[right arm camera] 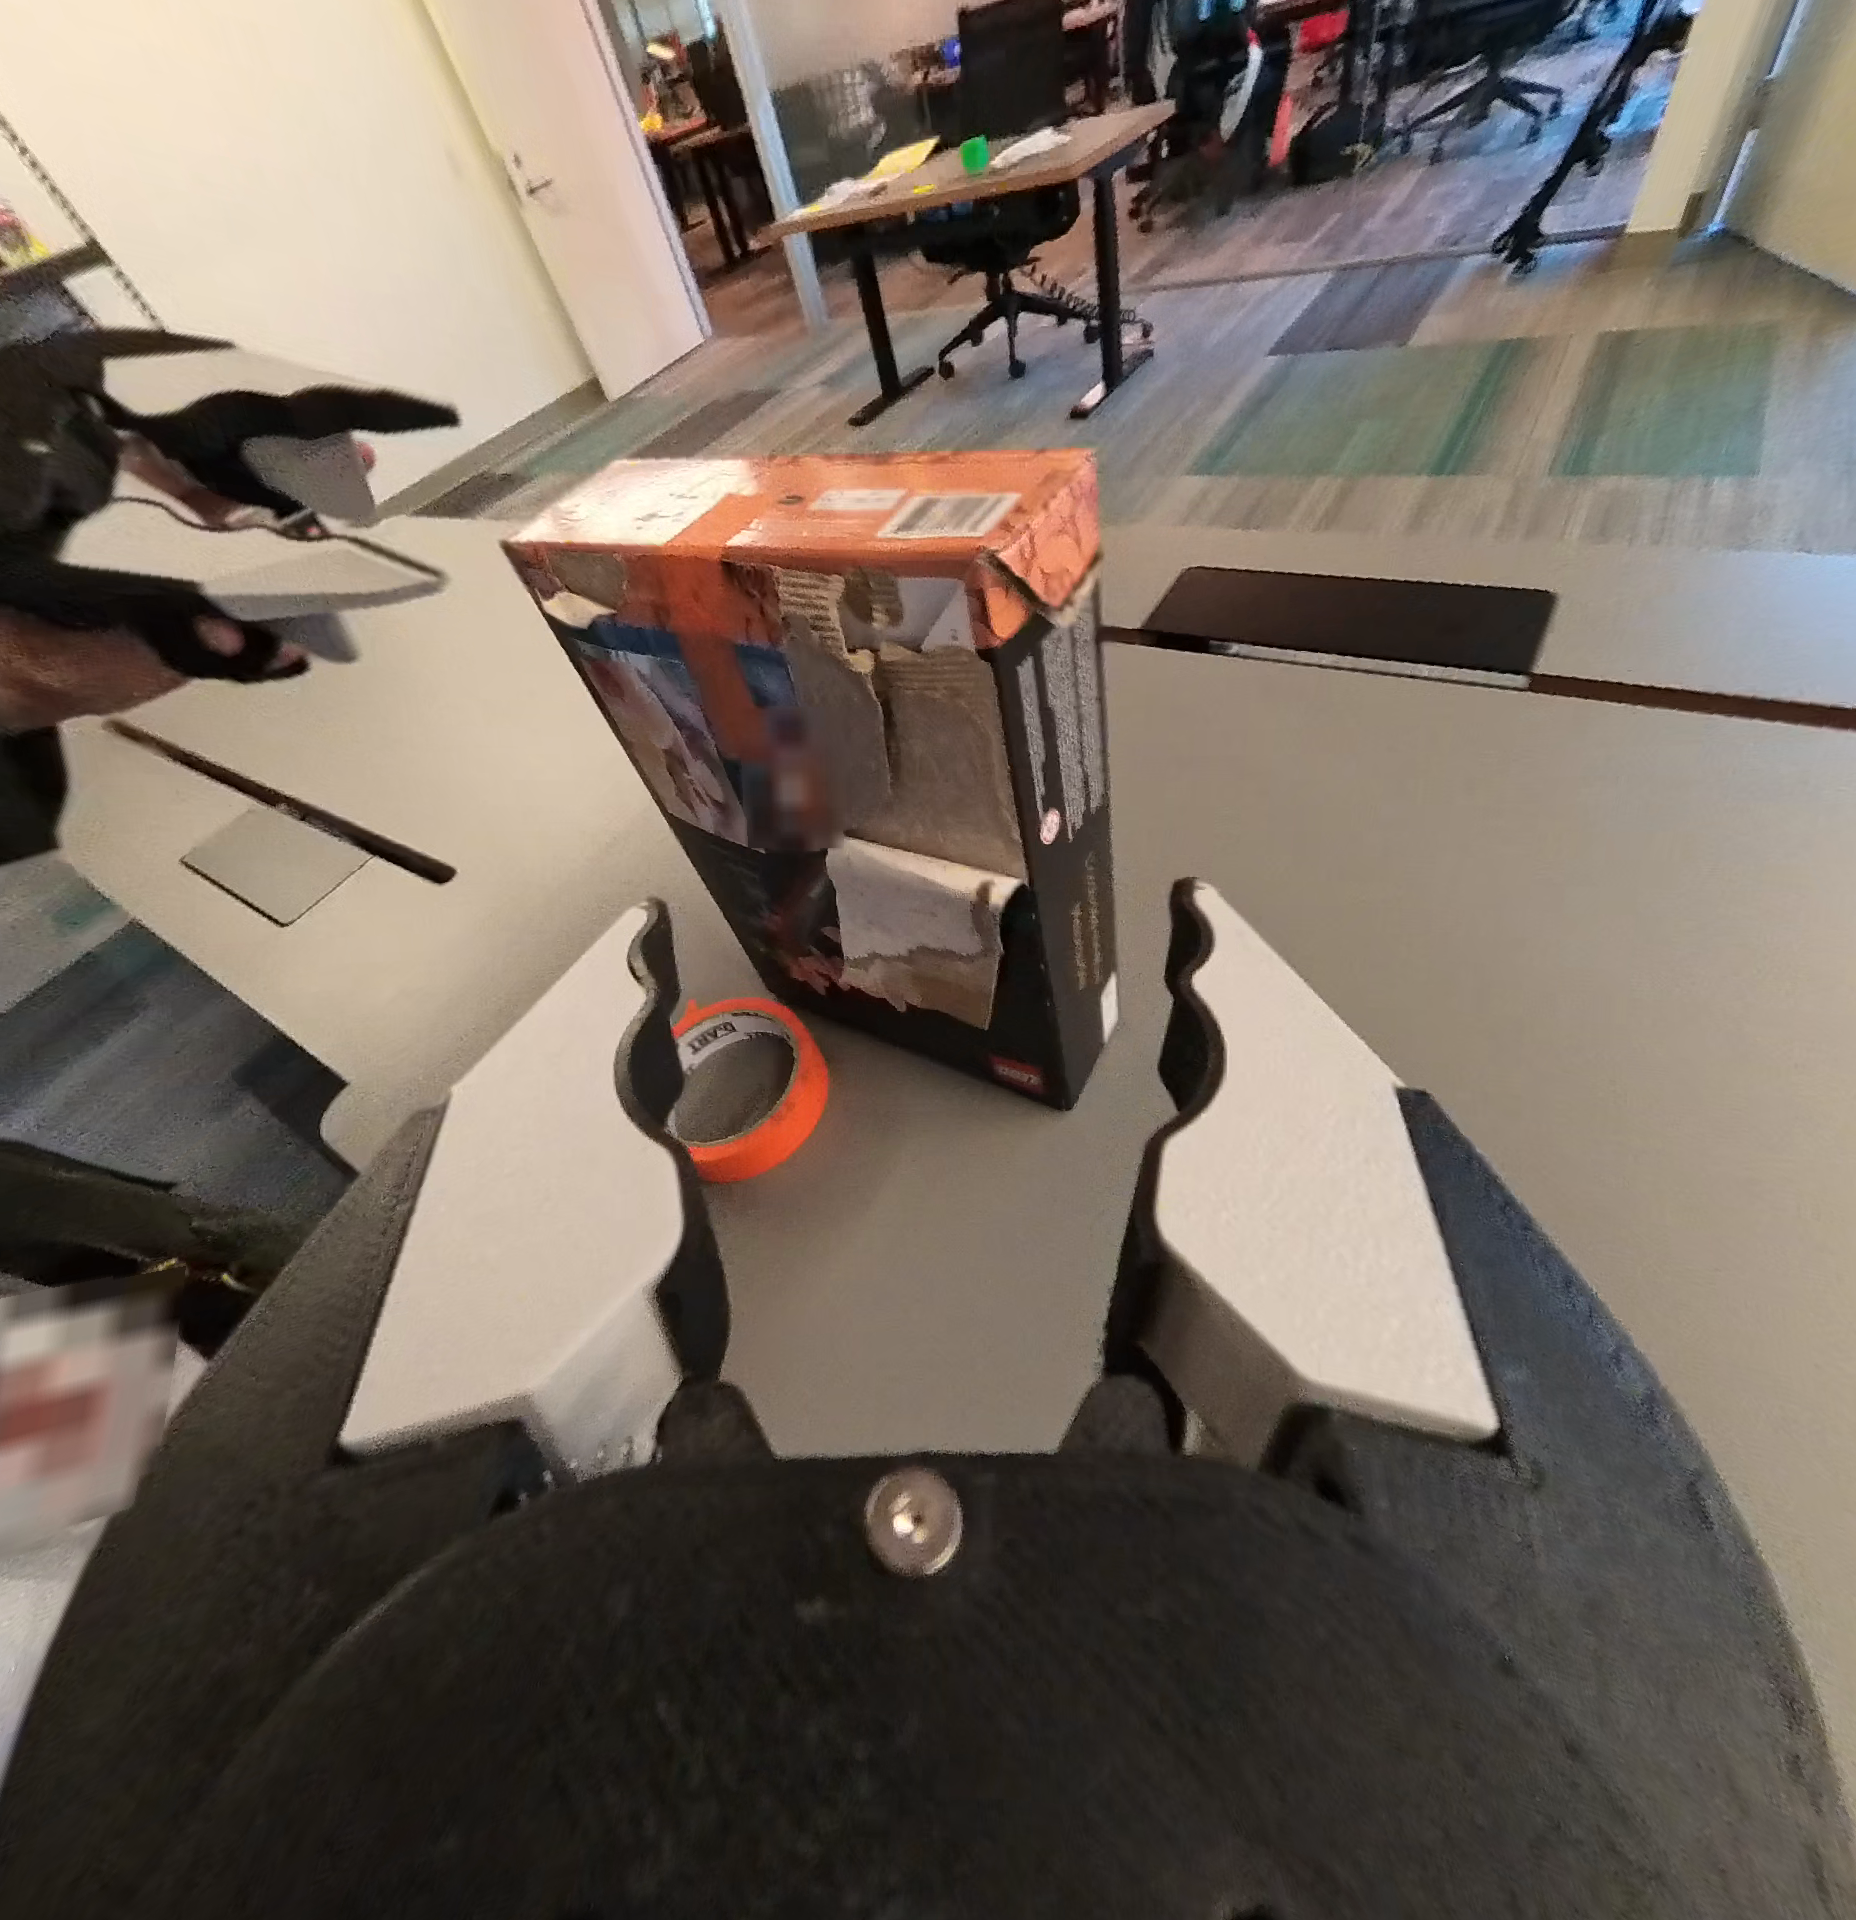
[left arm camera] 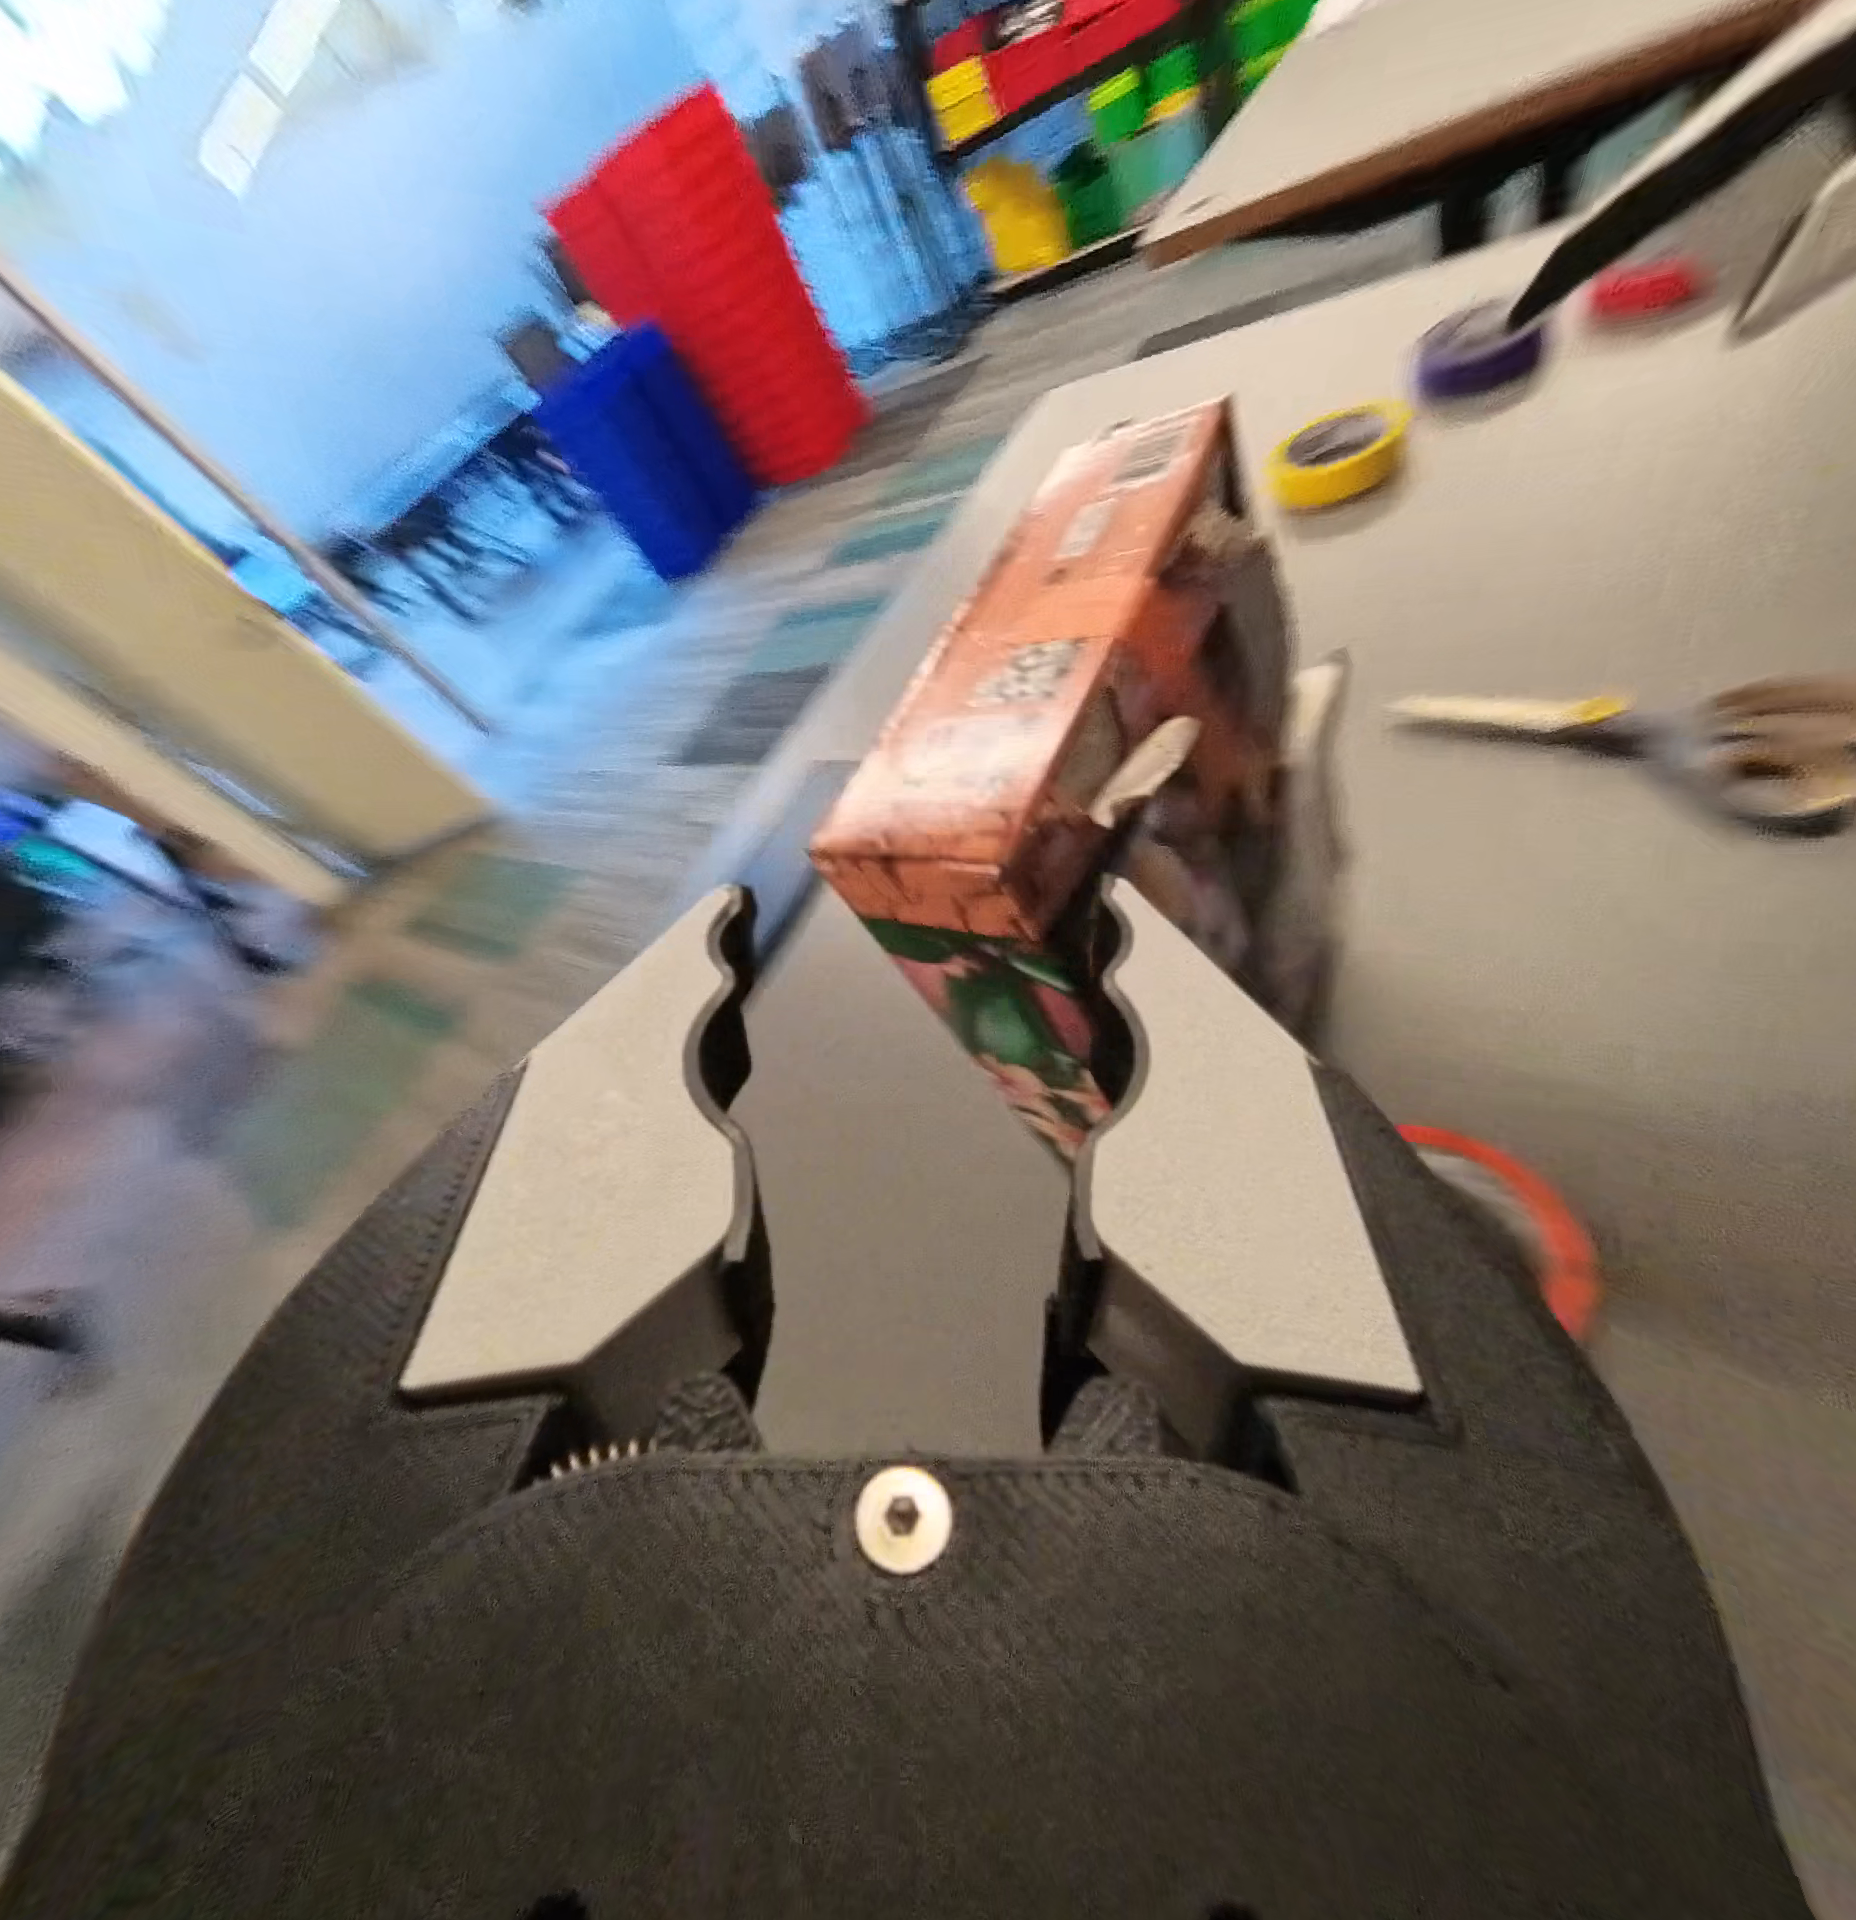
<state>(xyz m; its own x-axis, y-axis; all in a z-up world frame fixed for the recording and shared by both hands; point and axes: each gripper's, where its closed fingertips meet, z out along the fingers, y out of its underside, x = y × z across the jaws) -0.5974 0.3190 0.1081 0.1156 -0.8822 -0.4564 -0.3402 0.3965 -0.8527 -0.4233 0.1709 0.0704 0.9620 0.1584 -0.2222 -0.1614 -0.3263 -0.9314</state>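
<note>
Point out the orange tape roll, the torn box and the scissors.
orange tape roll (right arm camera: 789,1127), right wrist view, outer band.
torn box (right arm camera: 799,520), right wrist view, orange top.
scissors (left arm camera: 1776,753), left wrist view, blurred handles.

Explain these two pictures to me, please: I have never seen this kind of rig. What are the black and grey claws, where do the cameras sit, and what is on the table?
There is no robot here. A person holds a two-finger gripper in each hand, and each gripper carries a wide-angle camera that looks forward along its fingers. So each picture shows its own gripper large at the bottom.

The left gripper is open and holds nothing; its picture is blurred. The right gripper is open and empty too. The left gripper also shows at the left edge of the right wrist view.

On the grey table a worn orange box with torn paper stands upright. An orange tape roll lies beside it. Farther off lie a yellow tape roll, a purple tape roll, a red tape roll and scissors.
</note>
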